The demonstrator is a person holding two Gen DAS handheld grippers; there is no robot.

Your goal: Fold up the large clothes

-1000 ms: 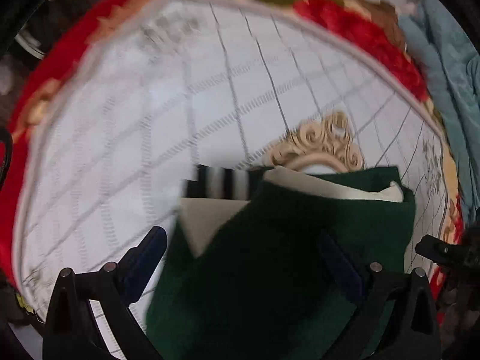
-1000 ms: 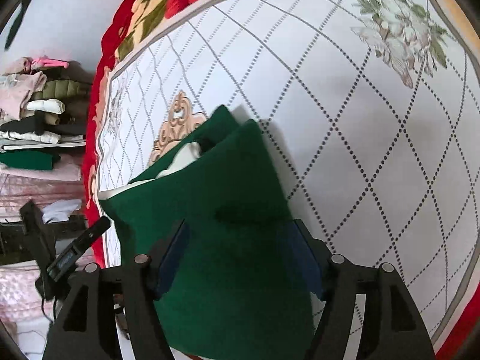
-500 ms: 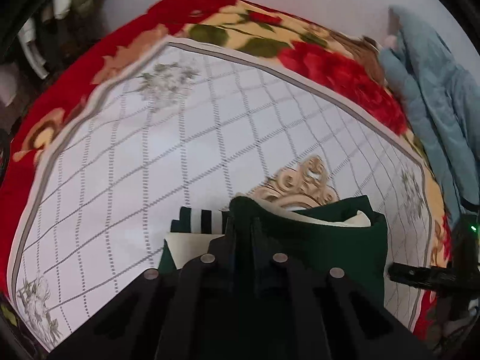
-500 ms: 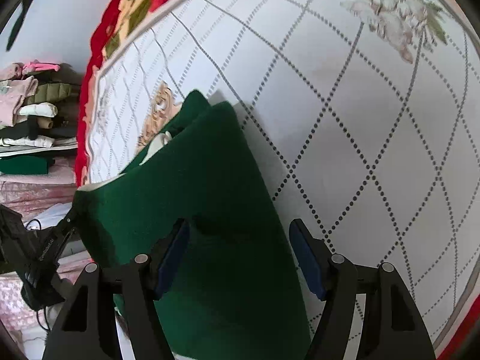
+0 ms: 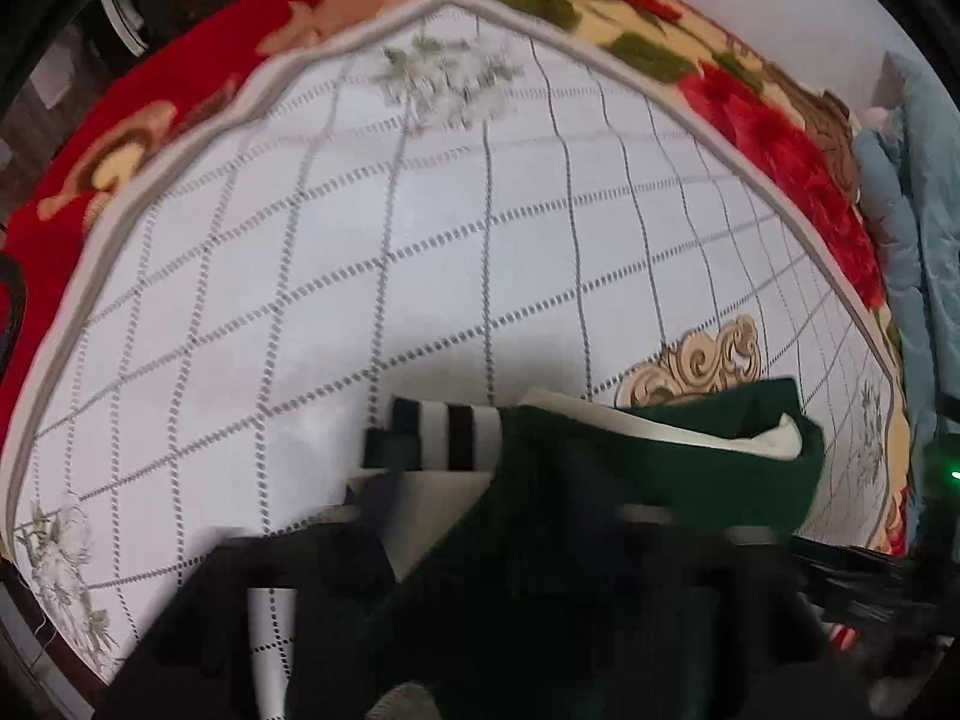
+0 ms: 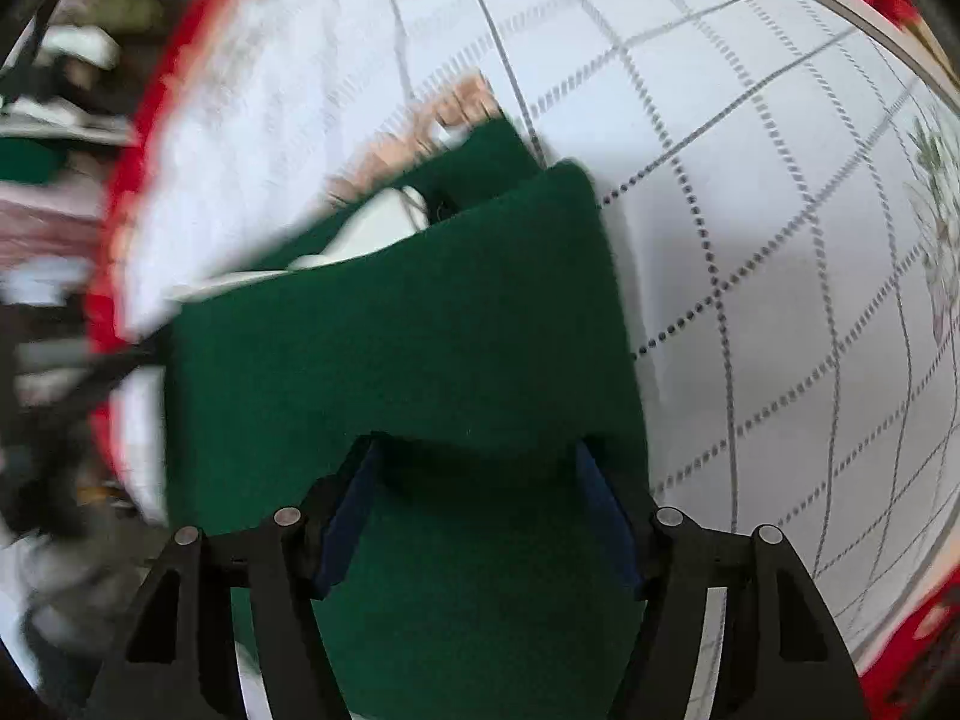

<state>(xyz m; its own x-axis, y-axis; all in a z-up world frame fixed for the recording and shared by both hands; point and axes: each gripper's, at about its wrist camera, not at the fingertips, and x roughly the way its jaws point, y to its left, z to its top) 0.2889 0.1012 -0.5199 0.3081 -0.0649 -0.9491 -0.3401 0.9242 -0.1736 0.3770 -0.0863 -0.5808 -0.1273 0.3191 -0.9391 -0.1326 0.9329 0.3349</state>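
Note:
A folded dark green garment [image 5: 690, 468] with cream lining and a black-and-white striped cuff [image 5: 447, 429] lies on the white checked bedspread [image 5: 420, 240]. In the left wrist view my left gripper [image 5: 504, 546] is a dark blur low over the garment's near edge; its fingers look spread, but I cannot tell if it is open. In the right wrist view the garment [image 6: 420, 330] fills the middle. My right gripper [image 6: 480, 510] is open, its blue pads [image 6: 348, 522] on either side of the near fold.
The bedspread has a red floral border [image 5: 780, 138]. A light blue padded garment [image 5: 912, 240] lies at the bed's right edge. Stacked folded clothes [image 6: 54, 90] sit blurred beyond the bed in the right wrist view. Black gear [image 5: 870, 576] is beside the bed.
My left gripper, open a second ago and shut on the garment half a second ago, is now blurred and seems spread. The right view has swung quickly; its jaws stayed open.

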